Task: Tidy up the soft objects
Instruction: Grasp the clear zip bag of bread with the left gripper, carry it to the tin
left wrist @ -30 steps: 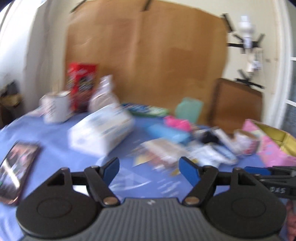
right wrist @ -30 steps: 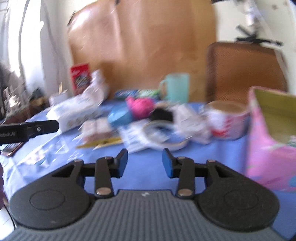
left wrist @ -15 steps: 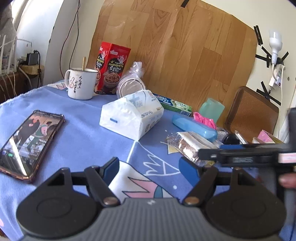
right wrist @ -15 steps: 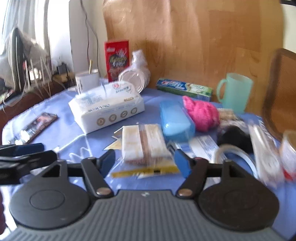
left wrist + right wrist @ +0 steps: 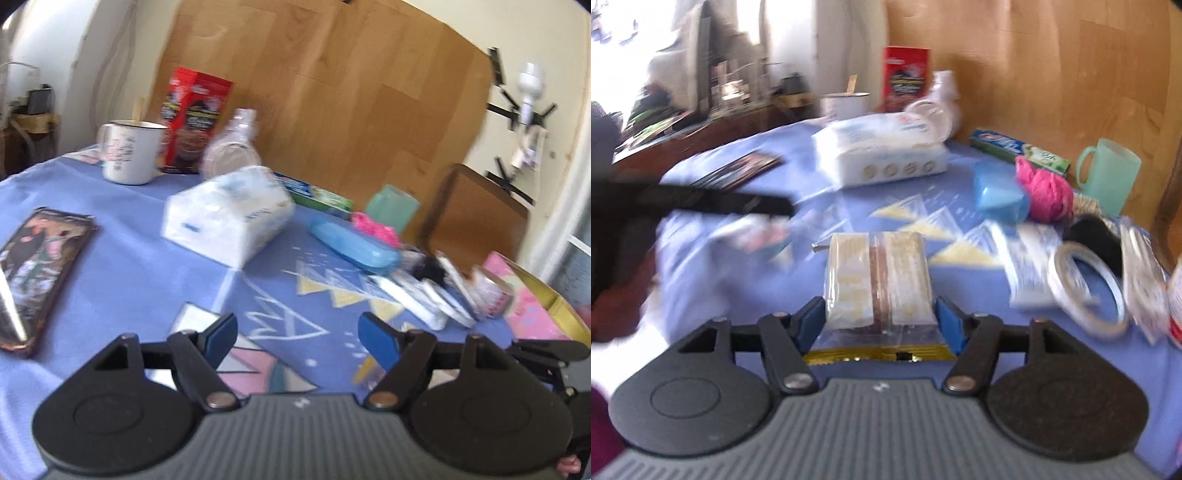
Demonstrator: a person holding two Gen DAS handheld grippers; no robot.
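Observation:
My right gripper (image 5: 881, 323) is shut on a clear-wrapped cake packet (image 5: 877, 282), both blue pads against its sides, over the blue tablecloth (image 5: 701, 288). My left gripper (image 5: 295, 338) is open and empty above the cloth. A white tissue pack (image 5: 227, 218) lies mid-table; it also shows in the right wrist view (image 5: 886, 153). A pink yarn ball (image 5: 1045, 192) sits beside a blue case (image 5: 999, 194); both also show in the left wrist view, the yarn (image 5: 375, 229) and the case (image 5: 354, 247). A pink box (image 5: 528, 299) stands at the right.
A phone (image 5: 33, 266) lies at the left. A white mug (image 5: 129, 151), red carton (image 5: 195, 118), toothpaste box (image 5: 1019, 149), green cup (image 5: 1108, 177), tape rolls (image 5: 1086, 288) and papers crowd the back and right. My left gripper's arm (image 5: 701, 201) crosses the right view.
My right gripper has closed on the cake packet, which lay between its open jaws before, and moved it towards me. My left gripper has swung slightly and stays open.

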